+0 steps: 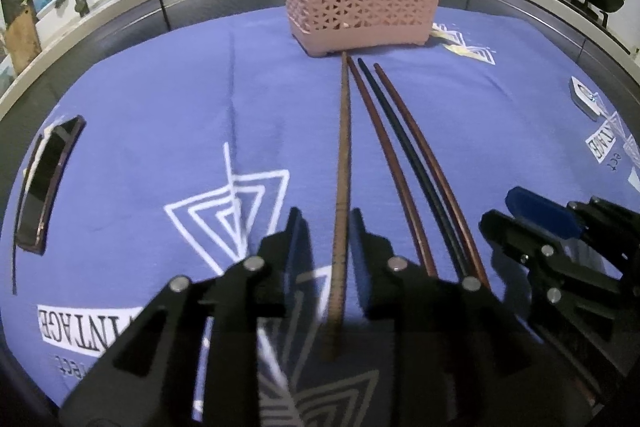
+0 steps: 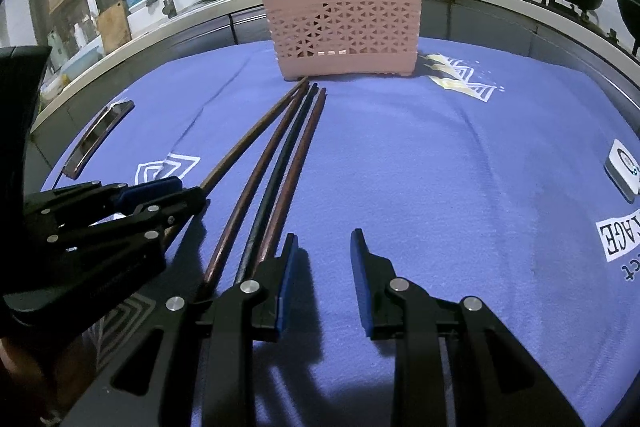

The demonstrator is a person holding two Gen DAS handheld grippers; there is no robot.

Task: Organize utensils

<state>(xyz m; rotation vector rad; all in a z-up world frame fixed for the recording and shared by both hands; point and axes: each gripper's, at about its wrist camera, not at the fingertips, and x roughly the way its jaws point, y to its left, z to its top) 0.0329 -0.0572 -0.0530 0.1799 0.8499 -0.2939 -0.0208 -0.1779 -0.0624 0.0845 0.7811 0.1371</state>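
**Loose chopstick, crowded row**

On the blue-clothed bench [image 1: 160, 115], my left jaws stand spread around the textured brown wooden chopstick [image 1: 343, 163], not pinching; right jaws spread, empty. The pink latticed plastic basket [image 1: 360, 7] sits far. Closing crooked could roll it into its neighbours.

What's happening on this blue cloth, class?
A person is sorting chopsticks into the pink basket, which already holds several. Four lie side by side on the cloth. The left hand-held gripper straddles the leftmost chopstick, jaws apart, not pinching it. The right hand-held gripper is open and empty beside the others.
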